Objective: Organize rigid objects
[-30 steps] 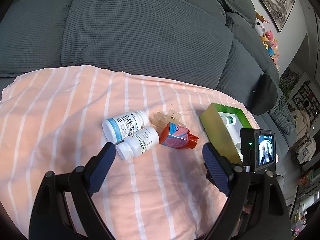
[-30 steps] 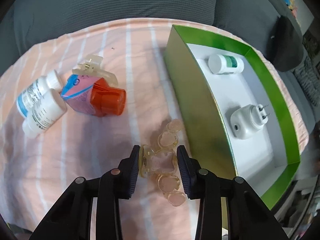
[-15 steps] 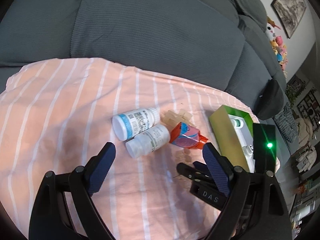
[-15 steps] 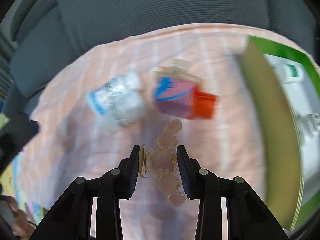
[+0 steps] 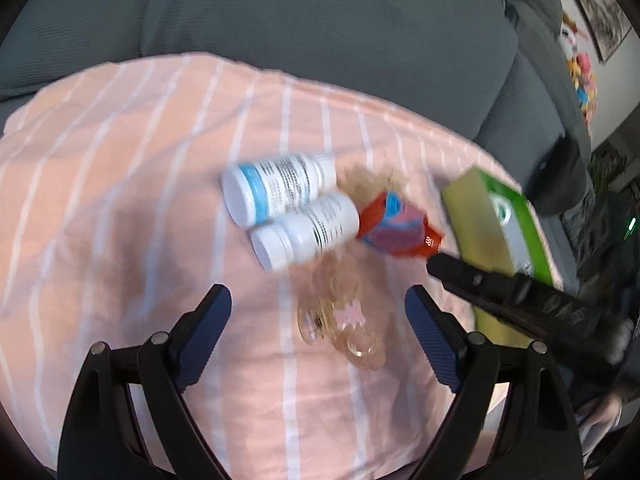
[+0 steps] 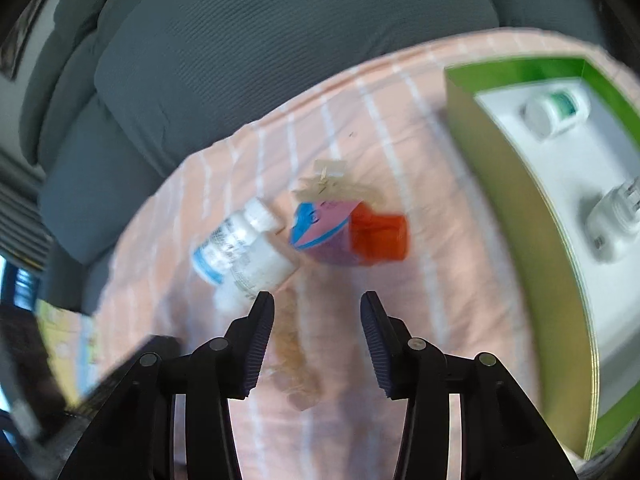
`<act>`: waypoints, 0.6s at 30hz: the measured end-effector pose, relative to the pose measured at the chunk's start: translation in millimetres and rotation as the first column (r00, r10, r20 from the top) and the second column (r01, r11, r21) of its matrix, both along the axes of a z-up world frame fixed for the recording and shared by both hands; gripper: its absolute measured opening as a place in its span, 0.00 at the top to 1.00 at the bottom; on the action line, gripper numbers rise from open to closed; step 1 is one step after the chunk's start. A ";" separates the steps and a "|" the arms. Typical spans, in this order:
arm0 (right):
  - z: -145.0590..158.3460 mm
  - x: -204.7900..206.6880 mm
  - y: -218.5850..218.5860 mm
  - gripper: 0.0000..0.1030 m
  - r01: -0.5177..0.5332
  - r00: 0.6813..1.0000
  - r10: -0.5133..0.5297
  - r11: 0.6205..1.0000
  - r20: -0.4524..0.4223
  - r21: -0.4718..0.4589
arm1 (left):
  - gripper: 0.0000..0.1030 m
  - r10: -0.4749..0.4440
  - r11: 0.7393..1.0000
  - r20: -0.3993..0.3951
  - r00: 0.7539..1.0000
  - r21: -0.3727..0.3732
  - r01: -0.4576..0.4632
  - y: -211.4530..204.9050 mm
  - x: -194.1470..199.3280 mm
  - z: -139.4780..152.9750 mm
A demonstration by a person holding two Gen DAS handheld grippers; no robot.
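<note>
A translucent pink hair clip [image 5: 340, 320] lies on the striped cloth between the tips of my open left gripper [image 5: 318, 316]. In the right wrist view the clip [image 6: 296, 364] lies blurred on the cloth, just below my open, empty right gripper [image 6: 317, 312]. Two white bottles [image 5: 288, 208] [image 6: 244, 252], a red-capped pink and blue container [image 5: 396, 228] [image 6: 348, 236] and a clear clip [image 6: 328, 180] lie close together beyond it. A green box [image 6: 520, 200] at the right holds a small white bottle [image 6: 556, 112] and a white plug [image 6: 616, 220].
The peach striped cloth [image 5: 120, 200] covers a grey sofa seat [image 5: 320, 20], with back cushions behind. The right gripper's black arm [image 5: 512, 296] crosses the left wrist view at the right, in front of the green box [image 5: 492, 224].
My right gripper has opened and let the pink hair clip go; it now lies on the cloth. The right gripper has swung left toward the bottles. The left gripper moved closer over the clip.
</note>
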State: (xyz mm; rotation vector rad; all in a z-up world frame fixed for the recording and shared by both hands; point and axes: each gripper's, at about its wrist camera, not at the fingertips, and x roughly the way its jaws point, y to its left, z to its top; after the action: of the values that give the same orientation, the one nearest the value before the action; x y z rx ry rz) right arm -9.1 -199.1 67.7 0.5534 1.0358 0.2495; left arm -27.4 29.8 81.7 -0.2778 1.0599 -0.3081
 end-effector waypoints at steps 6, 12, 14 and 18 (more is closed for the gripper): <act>-10.8 10.5 16.6 0.55 -0.096 0.993 0.104 0.987 -0.057 0.126 | 0.16 -0.062 0.998 -0.041 0.997 0.008 0.062 -20.0 -2.8 -21.5; -33.2 22.0 38.3 0.55 -0.148 0.975 0.169 0.978 -0.147 0.148 | 0.23 -0.042 0.999 -0.070 0.997 -0.009 0.041 -22.9 -0.9 -36.3; -38.4 23.0 41.6 0.55 -0.152 0.969 0.178 0.976 -0.169 0.158 | 0.31 -0.039 0.999 -0.076 0.996 -0.015 0.038 -22.8 -0.6 -38.7; -41.5 22.3 47.9 0.54 -0.175 0.963 0.199 0.975 -0.184 0.140 | 0.53 -0.044 0.998 -0.094 0.995 -0.051 0.039 -22.1 1.7 -41.3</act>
State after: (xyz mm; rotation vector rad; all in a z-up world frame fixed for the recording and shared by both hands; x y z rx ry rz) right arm 13.2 -151.2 26.1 0.6004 1.2735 0.4351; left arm -25.7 7.7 40.4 -0.3168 1.1542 -0.3616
